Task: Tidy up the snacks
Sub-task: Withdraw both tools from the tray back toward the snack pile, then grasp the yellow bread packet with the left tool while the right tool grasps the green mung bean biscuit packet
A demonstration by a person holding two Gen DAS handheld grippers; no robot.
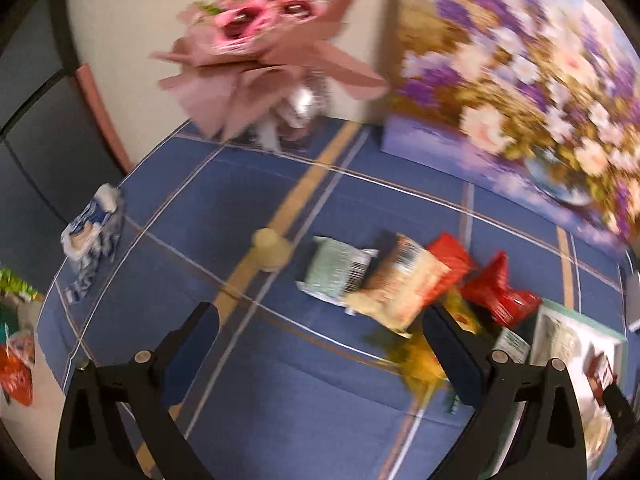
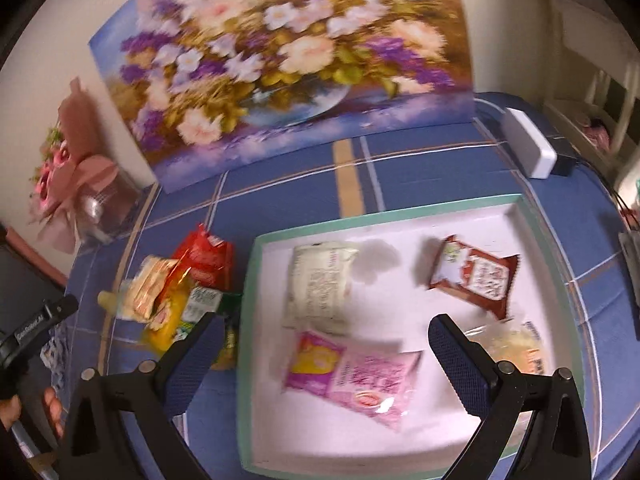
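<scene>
Left wrist view
Your left gripper (image 1: 320, 332): jaws spread wide with nothing between them, only blue checked tablecloth (image 1: 248, 208) below.
Loose snacks: a heap lies on the cloth ahead and to the right of your fingers, with a pale green packet (image 1: 334, 274), a cream and orange packet (image 1: 400, 284) overlapping it, and red wrappers (image 1: 496, 284) behind.
Yellow packet (image 1: 420, 356): it lies just beside your right-hand finger, partly hidden by it.
Small cream bottle (image 1: 272, 250): it stands alone on the cloth, left of the heap.
Blue and white packet (image 1: 94, 236): it sits well apart, near the left edge of the cloth.
Tray (image 1: 580, 340): only a corner shows at the right edge.
Background: a pink bouquet (image 1: 256, 40) and a flower painting (image 1: 520, 80) stand at the back; everything is blurred.

Right wrist view
Your right gripper (image 2: 326, 338): jaws fully spread and holding nothing, above the tray.
Tray (image 2: 250, 320): white inside with a green rim, lying on the cloth.
Snacks in the tray: a pink packet (image 2: 352, 380) lies between your fingers, a cream packet (image 2: 318, 286) just beyond it, a brown and white packet (image 2: 476, 276) to the right, and a pale packet (image 2: 516, 346) behind your right-hand finger.
Snacks outside the tray: the heap (image 2: 180, 284) lies on the cloth just left of the rim.
Your other hand (image 2: 28, 404): it shows at the lower left corner, gripping a dark handle.
</scene>
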